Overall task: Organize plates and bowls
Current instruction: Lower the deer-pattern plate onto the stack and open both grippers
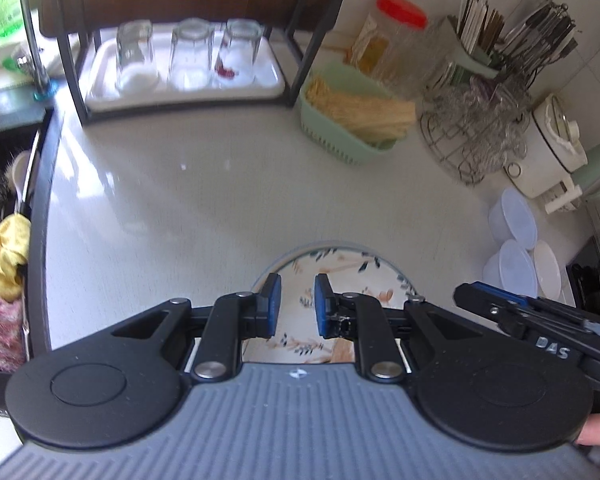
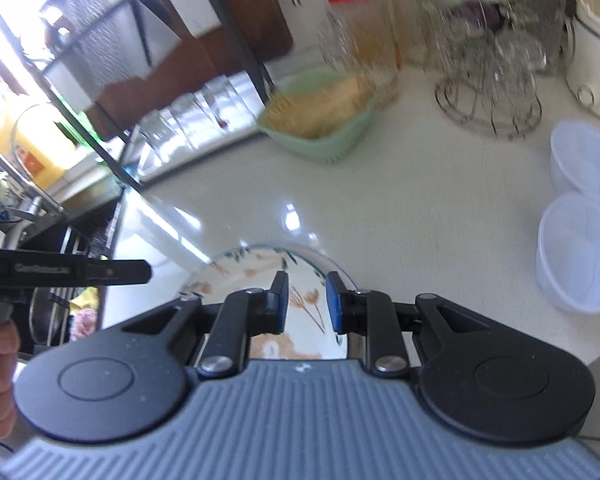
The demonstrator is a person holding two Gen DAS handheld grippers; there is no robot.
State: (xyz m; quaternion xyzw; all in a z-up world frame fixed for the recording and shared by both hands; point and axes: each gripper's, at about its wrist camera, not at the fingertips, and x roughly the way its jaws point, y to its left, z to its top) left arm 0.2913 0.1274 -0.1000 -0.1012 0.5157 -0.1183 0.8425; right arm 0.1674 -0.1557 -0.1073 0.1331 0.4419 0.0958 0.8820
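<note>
A round plate (image 1: pixel 340 264) with a leaf and flower pattern and a grey-blue rim lies flat on the pale counter (image 1: pixel 220 184). My left gripper (image 1: pixel 297 280) hovers well above the plate's left half, its blue pads a narrow gap apart with nothing between them. My right gripper (image 2: pixel 307 280) hangs over the same plate (image 2: pixel 240 268), also narrowly open and empty. Each gripper shows side-on in the other's view, the right gripper (image 1: pixel 458 292) just off the plate's right rim and the left gripper (image 2: pixel 148 272) off its left rim. Neither touches the plate.
Several lidded white plastic bowls (image 1: pixel 516 220) (image 2: pixel 580 248) stand at the right. At the back are a green basket (image 1: pixel 352 120), a wire rack of glassware (image 1: pixel 472 132), a red-lidded jar (image 1: pixel 396 40) and a black shelf with upturned glasses on a white tray (image 1: pixel 180 80). A sink (image 1: pixel 4 152) lies at the left.
</note>
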